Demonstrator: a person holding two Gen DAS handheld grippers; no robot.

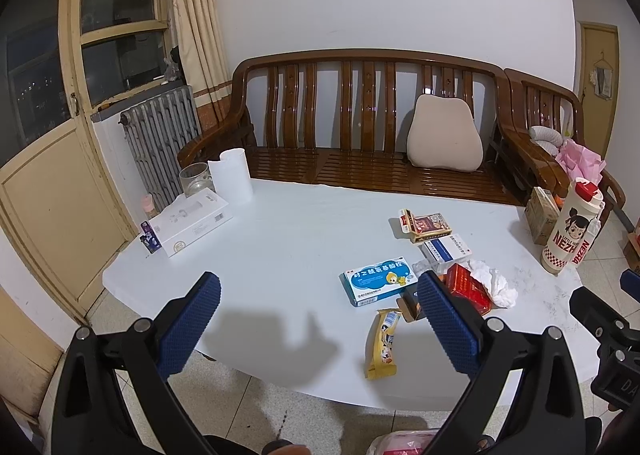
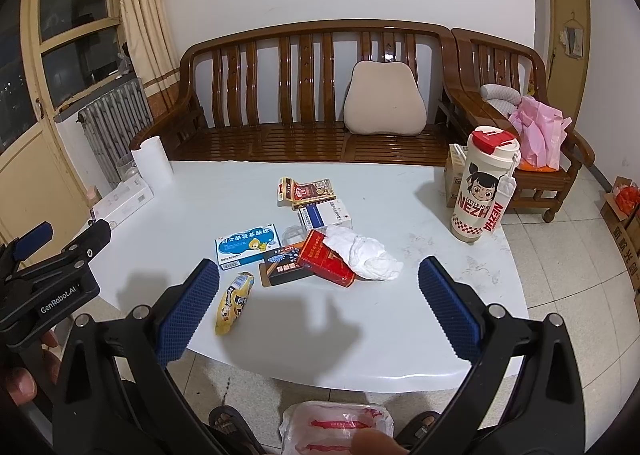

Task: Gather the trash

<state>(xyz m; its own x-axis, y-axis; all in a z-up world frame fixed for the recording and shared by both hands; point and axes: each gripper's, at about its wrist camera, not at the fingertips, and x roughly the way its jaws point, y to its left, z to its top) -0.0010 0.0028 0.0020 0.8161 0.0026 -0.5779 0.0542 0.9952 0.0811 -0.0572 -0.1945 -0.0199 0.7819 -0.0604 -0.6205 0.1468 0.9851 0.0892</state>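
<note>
Trash lies on the white table (image 2: pixel 400 295): a yellow snack wrapper (image 2: pixel 234 302) (image 1: pixel 385 341), a crumpled white tissue (image 2: pixel 366 253) (image 1: pixel 494 281), a red box (image 2: pixel 326 263) (image 1: pixel 468 287), a black box (image 2: pixel 284 267), a blue-and-white medicine box (image 2: pixel 248 245) (image 1: pixel 378 281), a white-and-blue box (image 2: pixel 326 215) (image 1: pixel 446 249) and a brown-red pack (image 2: pixel 306 191) (image 1: pixel 426 225). My left gripper (image 1: pixel 318 299) is open and empty above the table's near left part. My right gripper (image 2: pixel 318 285) is open and empty, just short of the pile.
A red-and-white plastic bag (image 2: pixel 336 429) lies on the floor below the table edge, by sandalled feet. A tall cartoon cup (image 2: pixel 482 187) stands at the table's right. A white box (image 1: pixel 192 221), a glass jar (image 1: pixel 194 179) and a paper roll (image 1: pixel 232 177) stand far left. A wooden bench (image 2: pixel 304 95) is behind.
</note>
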